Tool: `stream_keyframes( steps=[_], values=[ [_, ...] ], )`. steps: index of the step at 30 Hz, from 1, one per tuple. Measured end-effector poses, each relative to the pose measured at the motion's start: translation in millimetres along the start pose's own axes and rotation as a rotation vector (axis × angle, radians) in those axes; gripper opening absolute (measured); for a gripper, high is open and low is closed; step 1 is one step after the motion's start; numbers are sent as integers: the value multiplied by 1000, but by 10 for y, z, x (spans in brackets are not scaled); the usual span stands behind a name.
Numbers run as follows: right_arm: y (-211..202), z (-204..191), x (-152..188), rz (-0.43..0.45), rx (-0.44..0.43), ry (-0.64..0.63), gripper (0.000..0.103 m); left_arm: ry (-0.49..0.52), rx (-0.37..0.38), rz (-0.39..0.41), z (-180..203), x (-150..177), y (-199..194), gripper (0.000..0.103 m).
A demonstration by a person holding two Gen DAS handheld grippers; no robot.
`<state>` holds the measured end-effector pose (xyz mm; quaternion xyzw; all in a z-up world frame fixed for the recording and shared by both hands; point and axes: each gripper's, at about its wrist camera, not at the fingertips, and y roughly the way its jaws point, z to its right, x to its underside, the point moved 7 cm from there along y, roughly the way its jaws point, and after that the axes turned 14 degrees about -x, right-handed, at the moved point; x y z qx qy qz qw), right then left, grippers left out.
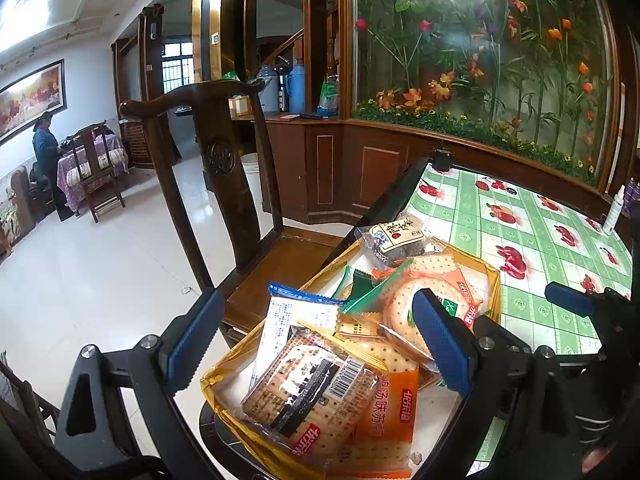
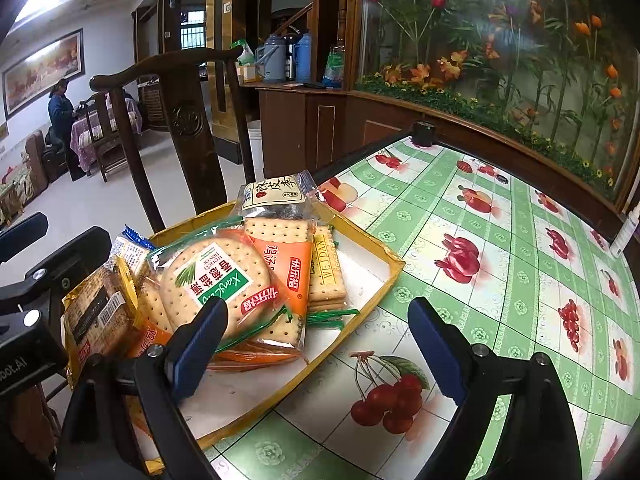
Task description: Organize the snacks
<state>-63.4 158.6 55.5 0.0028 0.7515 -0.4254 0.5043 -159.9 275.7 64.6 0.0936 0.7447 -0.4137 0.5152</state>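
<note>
A shallow gold-rimmed tray [image 2: 320, 364] sits at the table's left edge, piled with several snack packs. On top lies a green-labelled round cracker pack [image 2: 216, 284], with an orange cracker pack [image 2: 288, 264], a yellow cracker pack [image 2: 326, 268] and a dark dried-fruit pack [image 2: 276, 196] behind it. A brown cracker pack with a barcode [image 1: 316, 392] and a blue-and-white pack [image 1: 288, 316] lie at the tray's [image 1: 494, 276] near end. My left gripper [image 1: 318, 340] hovers open over that end. My right gripper [image 2: 318, 346] stands open over the tray's right rim, holding nothing.
The table wears a green checked fruit-print cloth [image 2: 500, 280]. A dark wooden chair [image 1: 224, 152] stands right behind the tray. A black round object [image 1: 442, 160] marks the far corner and a white bottle [image 1: 614, 212] the right edge. A person [image 1: 46, 148] stands far back.
</note>
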Motion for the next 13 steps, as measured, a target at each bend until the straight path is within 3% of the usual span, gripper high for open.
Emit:
stream_keyframes(
  steps=[13],
  values=[
    [34,-22,21,-10,-11,5,92,9,-2,9,-1,16,7,95]
  ],
)
